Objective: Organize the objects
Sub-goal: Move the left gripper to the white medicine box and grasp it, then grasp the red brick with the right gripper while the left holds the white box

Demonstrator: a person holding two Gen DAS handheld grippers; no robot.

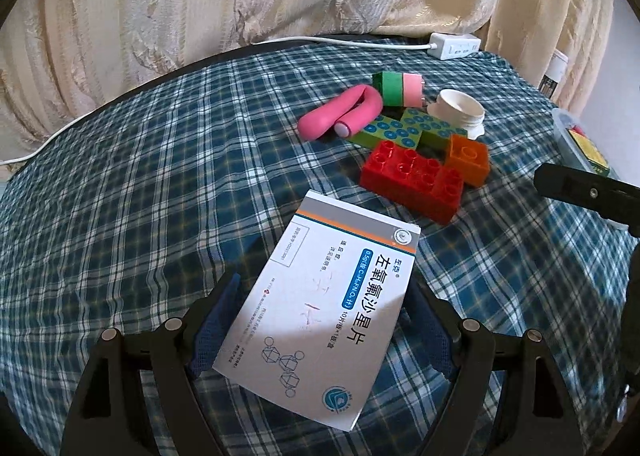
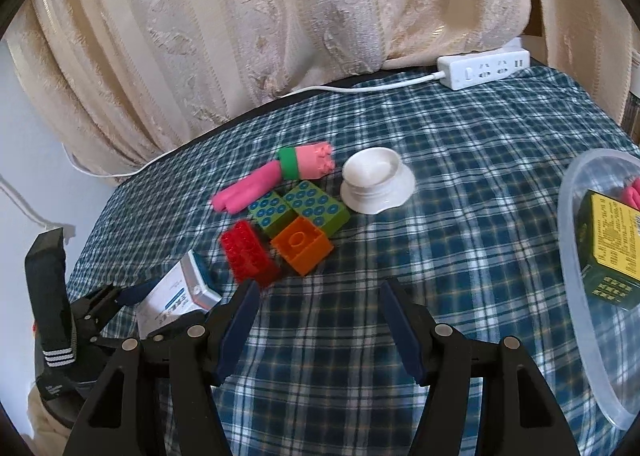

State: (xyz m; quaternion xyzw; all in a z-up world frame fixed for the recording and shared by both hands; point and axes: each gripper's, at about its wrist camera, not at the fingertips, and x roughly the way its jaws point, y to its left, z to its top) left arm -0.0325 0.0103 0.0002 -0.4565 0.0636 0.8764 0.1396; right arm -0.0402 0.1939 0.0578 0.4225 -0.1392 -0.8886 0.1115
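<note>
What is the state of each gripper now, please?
Left gripper: closed on the white medicine box.
Right gripper: open, nothing between its fingers, above the checked cloth.

Soft daylight; sharp; fisheye-warped edges

The tabletop [image 2: 460,160] is covered by a blue and white checked cloth [image 1: 160,184]. On the cloth lie a red brick [image 2: 248,256], an orange brick [image 2: 302,250], two green bricks [image 2: 298,208], a pink bent toy [image 1: 340,116], a pink and green block [image 1: 396,90] and a white lid [image 2: 376,180]. At the far edge lies a white power strip [image 2: 484,68]. A clear container [image 2: 592,336] stands at the right edge.
</note>
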